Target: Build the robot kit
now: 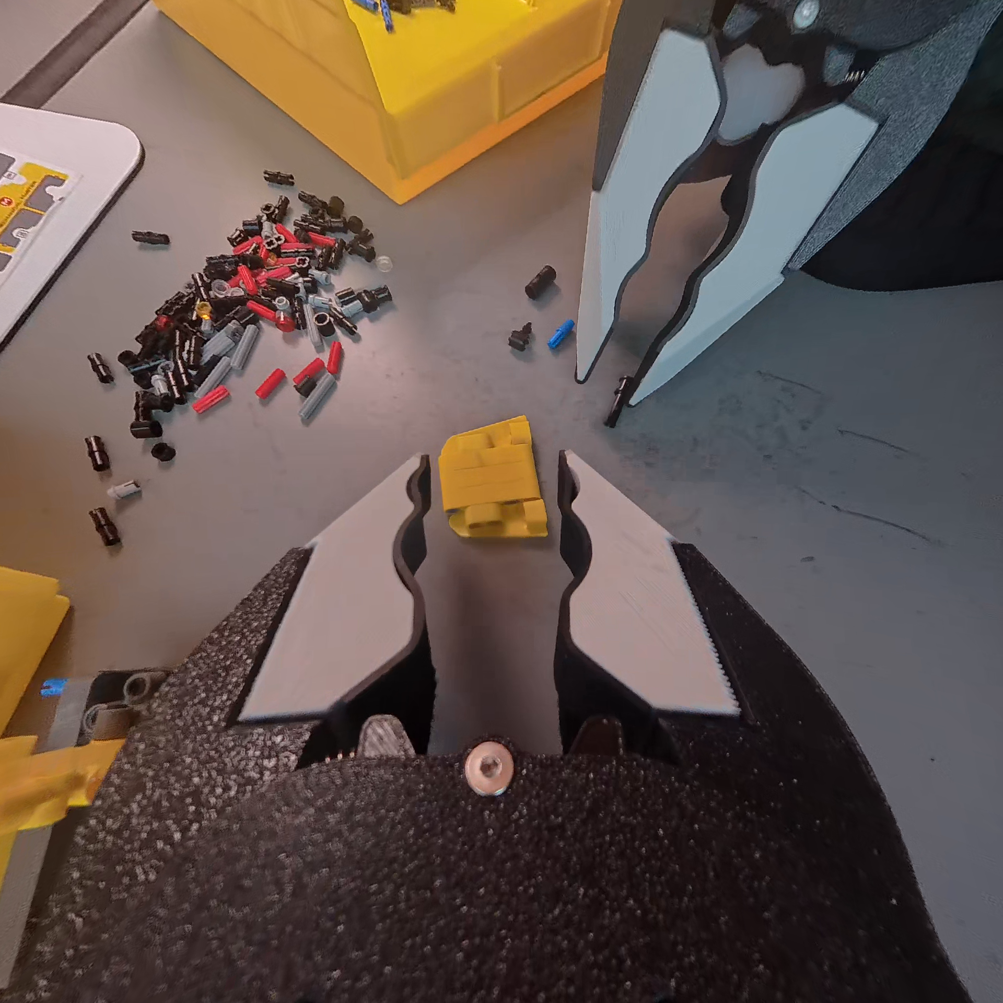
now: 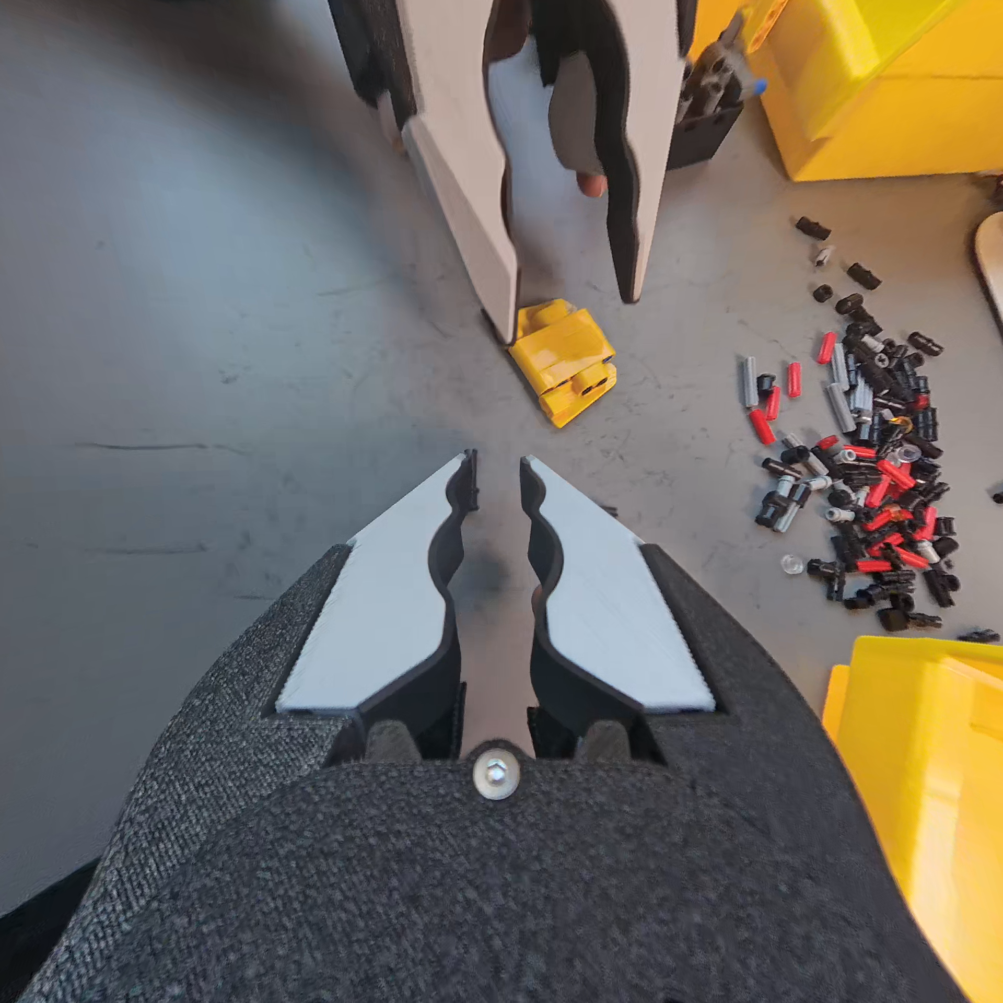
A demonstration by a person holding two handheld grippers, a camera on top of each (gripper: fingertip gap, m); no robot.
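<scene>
A small yellow brick assembly [image 1: 491, 483] lies on the grey table between the fingertips of my left gripper [image 1: 493, 458], which is open around it without clamping it. In the right wrist view the left gripper [image 2: 570, 317] comes down from the top, one tip touching the yellow assembly [image 2: 567, 358]. My right gripper [image 2: 496, 458] is narrowly open just above the table, with a thin black pin [image 2: 473, 477] against its left fingertip. In the left wrist view the right gripper [image 1: 608, 391] stands at upper right with the black pin [image 1: 617, 401] at its tips.
A pile of black, red and grey pins [image 1: 260, 309] lies left of the assembly, also seen in the right wrist view [image 2: 879, 472]. Yellow bins [image 1: 434, 97] [image 2: 922, 787] stand around. A white tray with a printed sheet [image 1: 54, 190] is far left. A blue pin [image 1: 560, 332] lies loose. The tips of one gripper are about 6 cm away from the tips of the other.
</scene>
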